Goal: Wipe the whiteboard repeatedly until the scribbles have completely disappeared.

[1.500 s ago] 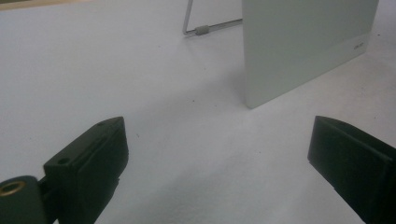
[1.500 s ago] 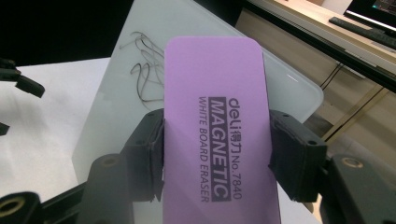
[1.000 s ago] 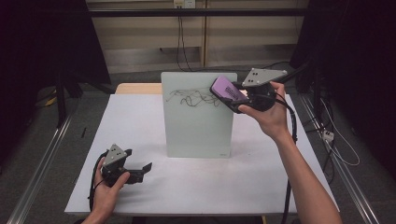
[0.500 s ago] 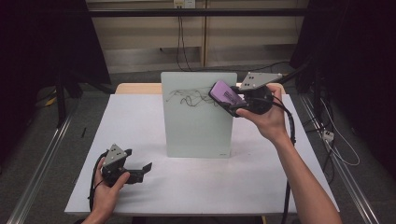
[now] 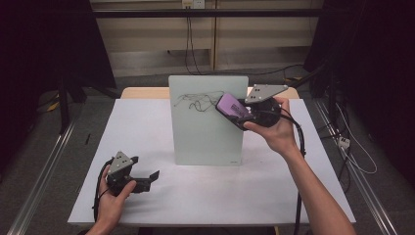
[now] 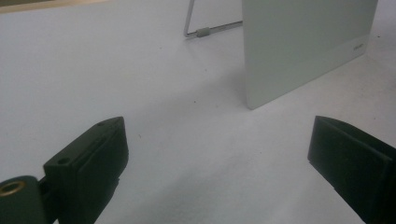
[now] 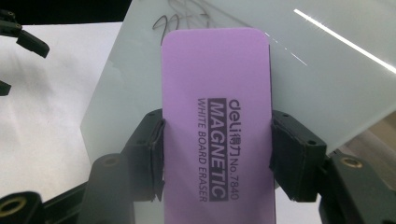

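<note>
A whiteboard (image 5: 208, 122) stands upright mid-table (image 5: 147, 127); the eraser (image 5: 234, 108) sits against its upper right, the left gripper (image 5: 147, 178) near the front left.

One white table (image 5: 147, 122). One upright glass whiteboard (image 5: 205, 132), bearing one patch of black scribbles (image 5: 198, 100) near the top edge, and propped by one wire stand (image 6: 205, 30) behind. One purple magnetic whiteboard eraser (image 7: 217, 116). Two handheld grippers: left gripper (image 5: 147, 178) and right gripper (image 5: 240, 117), each with two black jaws. Two grey three-cornered plates, one per gripper. Two hands, two forearms. Two metal floor rails, one at each side of the table.
</note>
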Motion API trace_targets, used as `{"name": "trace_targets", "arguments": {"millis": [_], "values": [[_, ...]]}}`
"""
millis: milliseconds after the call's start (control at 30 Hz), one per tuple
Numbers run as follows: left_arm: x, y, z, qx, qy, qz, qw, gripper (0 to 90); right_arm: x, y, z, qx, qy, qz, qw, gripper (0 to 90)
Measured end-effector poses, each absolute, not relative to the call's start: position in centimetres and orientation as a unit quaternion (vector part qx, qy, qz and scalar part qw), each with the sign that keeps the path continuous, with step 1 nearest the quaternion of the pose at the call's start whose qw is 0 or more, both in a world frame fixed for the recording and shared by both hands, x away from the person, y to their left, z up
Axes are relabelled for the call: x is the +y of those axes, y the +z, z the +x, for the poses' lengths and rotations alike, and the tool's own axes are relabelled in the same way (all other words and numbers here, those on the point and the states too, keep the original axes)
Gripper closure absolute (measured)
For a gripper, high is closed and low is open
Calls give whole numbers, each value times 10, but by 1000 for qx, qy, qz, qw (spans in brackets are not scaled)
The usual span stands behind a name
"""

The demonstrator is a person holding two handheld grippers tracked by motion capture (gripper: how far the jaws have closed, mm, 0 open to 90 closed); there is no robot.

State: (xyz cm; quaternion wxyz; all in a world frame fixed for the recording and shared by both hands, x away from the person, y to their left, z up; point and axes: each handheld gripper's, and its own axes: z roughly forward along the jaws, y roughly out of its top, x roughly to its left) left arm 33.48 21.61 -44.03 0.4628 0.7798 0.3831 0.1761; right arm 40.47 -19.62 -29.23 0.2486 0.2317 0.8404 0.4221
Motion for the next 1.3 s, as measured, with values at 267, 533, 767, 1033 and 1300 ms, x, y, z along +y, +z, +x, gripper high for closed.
{"name": "trace_targets", "arguments": {"millis": [267, 533, 767, 1033, 1300], "values": [[216, -440, 335, 384, 176, 779, 464, 51, -191, -306, 401, 847, 419, 228, 234, 420], [217, -440, 334, 384, 177, 778, 464, 51, -186, -320, 397, 854, 414, 224, 221, 421], [216, -439, 334, 384, 178, 779, 463, 51, -179, -331, 394, 862, 405, 219, 210, 420], [216, -440, 335, 381, 177, 780, 463, 51, -173, -343, 392, 868, 403, 216, 196, 420], [216, -440, 335, 381, 177, 781, 461, 51, -176, -333, 396, 861, 413, 222, 199, 420]]}}
